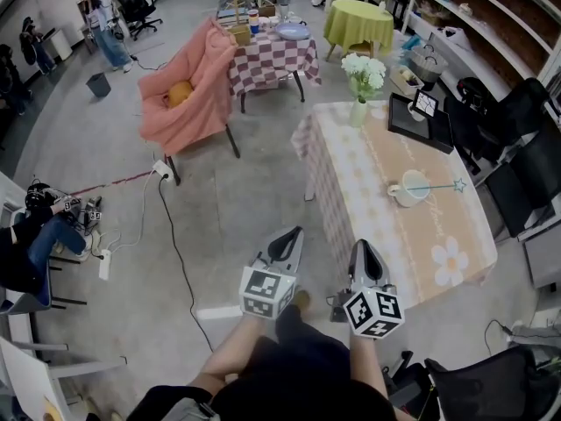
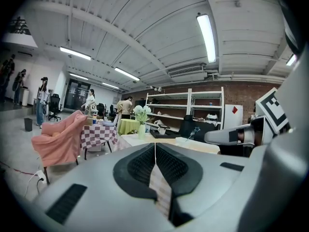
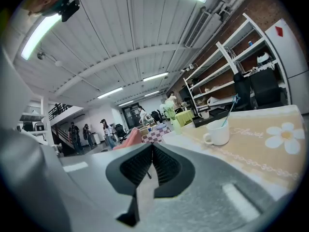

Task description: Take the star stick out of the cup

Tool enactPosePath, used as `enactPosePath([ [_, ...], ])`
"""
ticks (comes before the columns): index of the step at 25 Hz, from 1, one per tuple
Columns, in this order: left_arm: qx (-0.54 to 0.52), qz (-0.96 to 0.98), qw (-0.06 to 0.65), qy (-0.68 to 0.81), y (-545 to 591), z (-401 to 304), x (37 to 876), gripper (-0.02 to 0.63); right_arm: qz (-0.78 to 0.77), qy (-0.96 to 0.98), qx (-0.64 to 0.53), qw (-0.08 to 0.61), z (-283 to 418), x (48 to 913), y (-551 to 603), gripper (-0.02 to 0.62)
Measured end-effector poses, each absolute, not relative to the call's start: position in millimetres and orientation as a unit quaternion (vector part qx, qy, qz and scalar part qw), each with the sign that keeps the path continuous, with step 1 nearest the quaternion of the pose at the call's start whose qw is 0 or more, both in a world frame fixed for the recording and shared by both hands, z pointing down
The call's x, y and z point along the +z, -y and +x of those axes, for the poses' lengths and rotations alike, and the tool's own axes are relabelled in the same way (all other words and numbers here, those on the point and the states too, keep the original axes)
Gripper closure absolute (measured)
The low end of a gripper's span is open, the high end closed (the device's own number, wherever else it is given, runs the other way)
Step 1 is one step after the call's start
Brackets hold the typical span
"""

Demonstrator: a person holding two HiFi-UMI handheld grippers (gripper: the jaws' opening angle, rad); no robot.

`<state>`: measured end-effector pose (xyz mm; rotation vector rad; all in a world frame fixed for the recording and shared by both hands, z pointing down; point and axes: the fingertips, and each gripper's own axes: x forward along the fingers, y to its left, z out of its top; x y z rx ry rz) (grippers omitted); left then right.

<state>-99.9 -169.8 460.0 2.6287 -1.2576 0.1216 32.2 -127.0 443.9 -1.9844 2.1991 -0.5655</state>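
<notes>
Star-tipped thin teal stick [image 1: 436, 187] leans in the white ceramic cup [image 1: 405, 195] on the peach flower-print desk [image 1: 377, 213], its star end out past the rim. Left tongs [image 1: 287, 239] and right tongs [image 1: 365, 254] are both pressed together, pinching nothing, by the desk's near edge and well apart from the cup.

Grey concrete floor [image 1: 237, 191], black cable [image 1: 178, 253] trailing across. Armchair under pink cloth [image 1: 188, 95] beside checkered table [image 1: 272, 60]; round table in yellow-green cloth [image 1: 358, 20] beyond. Shelving [image 1: 491, 16] on the right. Brick wall [image 2: 241, 93]; white ribbed ceiling [image 2: 145, 23], tube lights [image 2: 208, 35] lit.
</notes>
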Motion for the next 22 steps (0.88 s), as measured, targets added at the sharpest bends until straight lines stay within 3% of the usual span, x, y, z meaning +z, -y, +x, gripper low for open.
enactPosePath([
  [22, 0.049, 0.889, 0.118, 0.44, 269, -99, 478, 0.594, -0.647, -0.732, -0.201, 0.068, 36, 463, 236, 0.594],
])
